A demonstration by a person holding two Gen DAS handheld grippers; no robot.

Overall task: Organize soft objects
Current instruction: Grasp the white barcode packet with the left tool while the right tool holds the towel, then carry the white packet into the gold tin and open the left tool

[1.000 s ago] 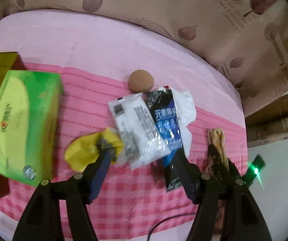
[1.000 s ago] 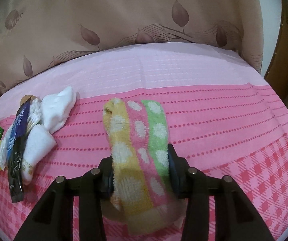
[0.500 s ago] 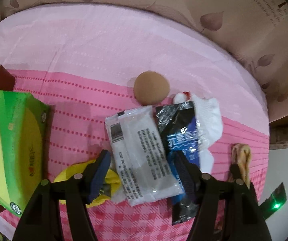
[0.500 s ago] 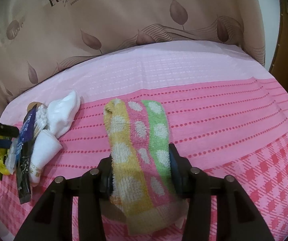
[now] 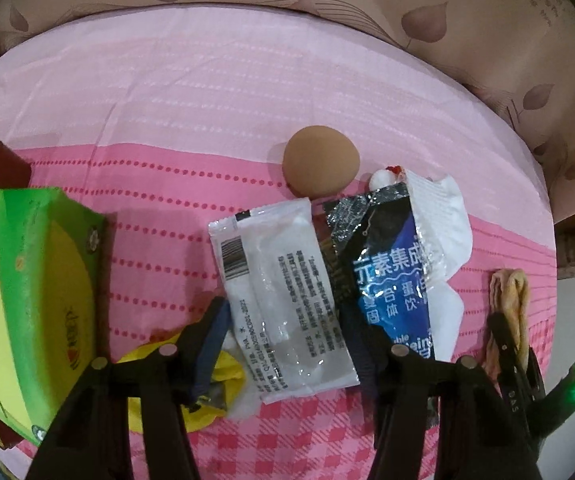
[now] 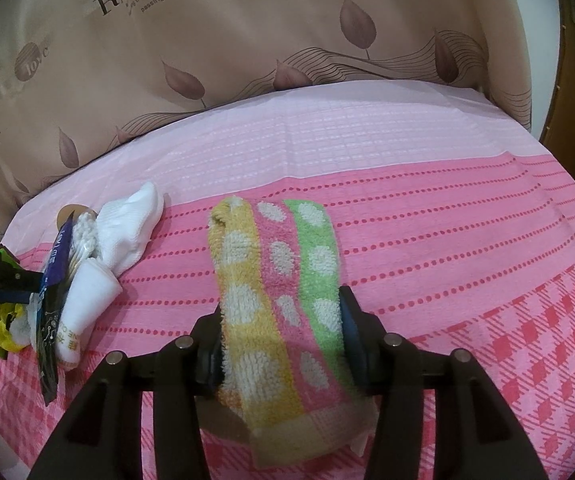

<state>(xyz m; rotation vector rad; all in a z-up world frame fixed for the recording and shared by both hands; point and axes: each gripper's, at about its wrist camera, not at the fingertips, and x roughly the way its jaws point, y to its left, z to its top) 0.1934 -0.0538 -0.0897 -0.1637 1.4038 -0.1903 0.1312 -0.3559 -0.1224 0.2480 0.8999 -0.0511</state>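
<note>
Soft packets lie in a row on the pink checked bedspread (image 5: 167, 120) in the left wrist view: a flat white plastic sachet with a barcode (image 5: 283, 300) sits between the fingers of the left hand-held gripper (image 5: 283, 344), whose jaws have just been closing and stand apart, the pads beside the sachet's edges; whether they touch it is hard to make out. Just right of it lies a blue and black foil pouch (image 5: 387, 272), partly covering a white sock (image 5: 447, 232). A brown round sponge (image 5: 320, 159) rests behind them. A crumpled yellow piece (image 5: 227, 376) is mostly hidden under the left finger. A green tissue box (image 5: 27, 300) is cut off at the left edge.

In the right wrist view, a striped yellow, pink and green terry towel (image 6: 279, 280) with pale dots lies lengthwise, its near part between the fingers of the right hand-held gripper (image 6: 281, 344), which have just been opening; both pads lie against the towel's sides. Its near end hangs over the hand-held gripper's frame. The pile of packets and socks is far left, partly cut off.
</note>
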